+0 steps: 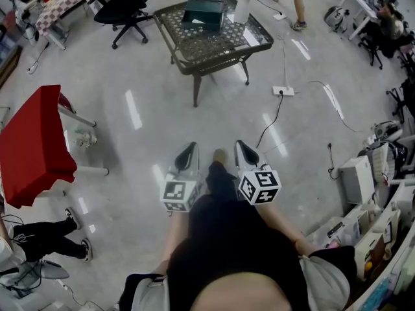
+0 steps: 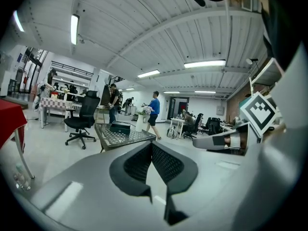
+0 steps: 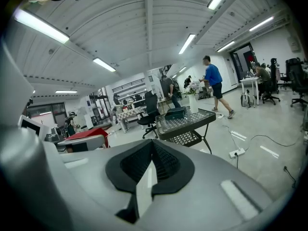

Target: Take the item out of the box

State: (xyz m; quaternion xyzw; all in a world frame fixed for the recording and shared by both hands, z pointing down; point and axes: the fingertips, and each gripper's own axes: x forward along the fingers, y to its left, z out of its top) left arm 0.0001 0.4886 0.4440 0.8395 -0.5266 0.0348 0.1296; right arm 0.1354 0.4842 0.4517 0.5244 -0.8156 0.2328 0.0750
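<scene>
Box (image 1: 202, 15) sits on the table (image 1: 214, 47), far off at 12 o'clock. Left gripper (image 1: 190, 148) and right gripper (image 1: 242, 146), 2 tools pinched closed on nothing, point that way, likely because reaching it comes first.

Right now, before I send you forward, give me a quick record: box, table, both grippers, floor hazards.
box: dark green box, on the table's far part, beside the white vase
table: metal mesh table, ahead across bare floor
left gripper: jaws together, nothing between them
right gripper: jaws together, nothing between them
floor hazards: power strip with its cable, right of the table
task: box not yet reached
</scene>
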